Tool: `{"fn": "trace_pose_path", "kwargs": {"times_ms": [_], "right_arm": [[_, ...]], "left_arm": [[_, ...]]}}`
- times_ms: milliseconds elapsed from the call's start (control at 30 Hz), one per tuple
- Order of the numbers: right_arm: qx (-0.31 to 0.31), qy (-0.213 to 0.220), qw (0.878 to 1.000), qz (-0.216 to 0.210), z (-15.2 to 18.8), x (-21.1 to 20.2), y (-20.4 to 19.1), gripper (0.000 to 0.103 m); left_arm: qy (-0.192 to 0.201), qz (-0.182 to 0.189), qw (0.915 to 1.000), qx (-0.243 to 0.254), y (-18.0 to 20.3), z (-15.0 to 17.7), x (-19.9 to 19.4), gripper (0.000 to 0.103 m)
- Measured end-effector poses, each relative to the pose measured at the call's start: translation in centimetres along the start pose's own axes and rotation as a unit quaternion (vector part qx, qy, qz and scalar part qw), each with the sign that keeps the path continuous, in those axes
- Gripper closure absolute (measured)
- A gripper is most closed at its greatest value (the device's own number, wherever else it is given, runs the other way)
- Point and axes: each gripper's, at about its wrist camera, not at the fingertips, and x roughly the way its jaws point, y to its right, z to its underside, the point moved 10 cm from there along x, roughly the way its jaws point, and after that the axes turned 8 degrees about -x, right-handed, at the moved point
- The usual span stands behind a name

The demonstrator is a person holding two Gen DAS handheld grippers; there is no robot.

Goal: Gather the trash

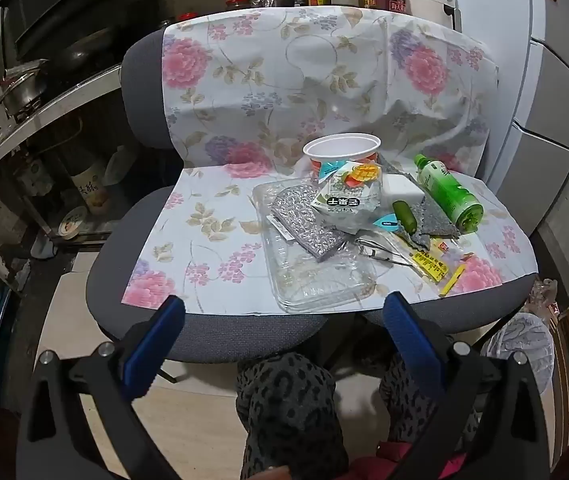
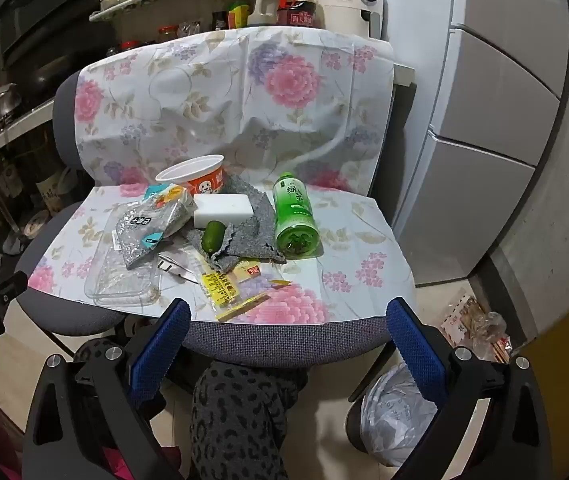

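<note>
Floral cloth [image 1: 244, 92] covers a grey office chair [image 1: 140, 312], seat and backrest; all the trash sits on the seat part.

Left wrist view: left gripper [image 1: 284, 316] jaws wide apart, nothing between them, hanging short of the chair's front edge above the person's patterned trouser leg [image 1: 284, 408]. Landmark: instant-noodle cup [image 1: 342, 152], upright at the back of the pile. Just in front of it, a white wrapper [image 1: 344, 196] with printed text. In front and left of the cup, a silver foil pouch [image 1: 304, 224] lying on a clear plastic tray [image 1: 316, 280]. Right of the cup, a green tea bottle [image 1: 448, 196] on its side, base toward the camera. Between the two, a white block [image 1: 402, 190], a small green cucumber-like thing [image 1: 404, 216] and a grey rag [image 1: 424, 224]. Nearest the seat edge, yellow sachets [image 1: 432, 266]. Only this view shows the tray's whole outline, and a tip of the right gripper at the far right edge.

Right wrist view: right gripper [image 2: 288, 320] jaws also spread, empty, short of the seat's front edge. The cup's [image 2: 194, 178] red printed side shows only here. White block [image 2: 224, 210] touches the cup's right side; bottle [image 2: 296, 216] further right, its label readable. Only this view shows a bag-lined bin [image 2: 396, 412] on the floor below the seat's right corner, a fridge [image 2: 496, 120] beyond, and more of the shelf of bottles [image 2: 268, 4] behind the backrest.
</note>
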Motion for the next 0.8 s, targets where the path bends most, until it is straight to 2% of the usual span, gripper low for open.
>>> {"fn": "trace_pose_path", "kwargs": {"times_ms": [800], "right_arm": [[0.004,0.0,1.0,0.002,0.19,0.28,0.34,0.006]], "left_arm": [[0.0,-0.002,1.0,-0.003,-0.88,-0.01,0.03,0.007]]}}
